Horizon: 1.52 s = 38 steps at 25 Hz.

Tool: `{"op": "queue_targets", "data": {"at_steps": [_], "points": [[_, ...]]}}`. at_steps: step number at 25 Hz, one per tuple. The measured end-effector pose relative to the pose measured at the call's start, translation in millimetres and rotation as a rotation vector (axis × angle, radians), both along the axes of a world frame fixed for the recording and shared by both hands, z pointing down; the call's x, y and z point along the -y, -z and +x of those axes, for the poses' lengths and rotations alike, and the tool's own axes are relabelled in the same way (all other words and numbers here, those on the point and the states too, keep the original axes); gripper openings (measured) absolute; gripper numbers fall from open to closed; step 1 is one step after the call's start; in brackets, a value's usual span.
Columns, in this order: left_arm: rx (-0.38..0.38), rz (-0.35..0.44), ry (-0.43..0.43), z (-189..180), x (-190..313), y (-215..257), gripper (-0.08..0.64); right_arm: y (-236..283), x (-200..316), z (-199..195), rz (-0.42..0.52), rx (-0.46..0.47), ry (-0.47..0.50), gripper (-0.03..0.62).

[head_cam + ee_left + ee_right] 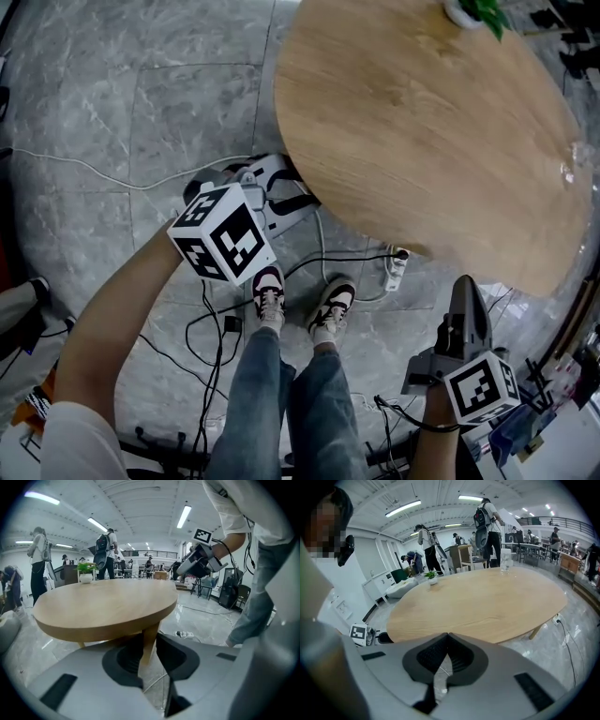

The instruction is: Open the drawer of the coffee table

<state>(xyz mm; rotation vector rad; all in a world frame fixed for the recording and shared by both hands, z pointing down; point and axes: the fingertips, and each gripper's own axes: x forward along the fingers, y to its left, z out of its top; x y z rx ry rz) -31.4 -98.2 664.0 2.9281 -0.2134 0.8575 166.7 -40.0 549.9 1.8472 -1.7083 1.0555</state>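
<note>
Before the coffee table (422,122), the right gripper (446,635) has jaws together

A large open workshop hall: strip lights (184,516) on a high ceiling, a railed balcony (565,522), grey marble floor tiles (141,112), a trailing power strip (397,268), and people (483,522) wearing backpacks.

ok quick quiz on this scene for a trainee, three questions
1. True or false: a potted plant stands on the round table.
2. The right gripper has its jaws: A wide apart, B together at the tips, C on a cup.
3. What white thing lies on the floor near the shoes?
Key: 1 true; 2 B; 3 a power strip.
</note>
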Motion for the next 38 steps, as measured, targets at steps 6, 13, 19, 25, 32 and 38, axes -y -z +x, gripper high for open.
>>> {"op": "queue_targets", "data": {"at_steps": [6,13,19,25,32,38], "points": [[0.003,0.002,-0.041,-2.1,-6.0,5.7,0.075,-3.2,-3.1,-1.2,0.002,0.018,-0.031,0.000],[0.017,-0.011,-0.099,-4.7,-33.9,6.0,0.072,-4.1,-3.3,0.4,0.002,0.016,-0.014,0.000],[0.027,-0.017,-0.087,-5.3,-34.7,5.3,0.072,-4.8,-3.6,-3.0,0.000,0.022,0.015,0.000],[0.058,-0.012,-0.125,-6.1,-36.2,2.9,0.069,-9.1,-10.8,-0.2,0.001,0.037,-0.013,0.000],[0.075,-0.008,-0.182,-7.8,-46.5,6.7,0.066,-11.1,-15.6,1.1,-0.006,0.041,-0.021,0.000],[0.094,-0.008,-0.250,-10.4,-64.6,9.1,0.066,-10.9,-13.8,-1.0,-0.005,0.039,-0.011,0.000]]}}
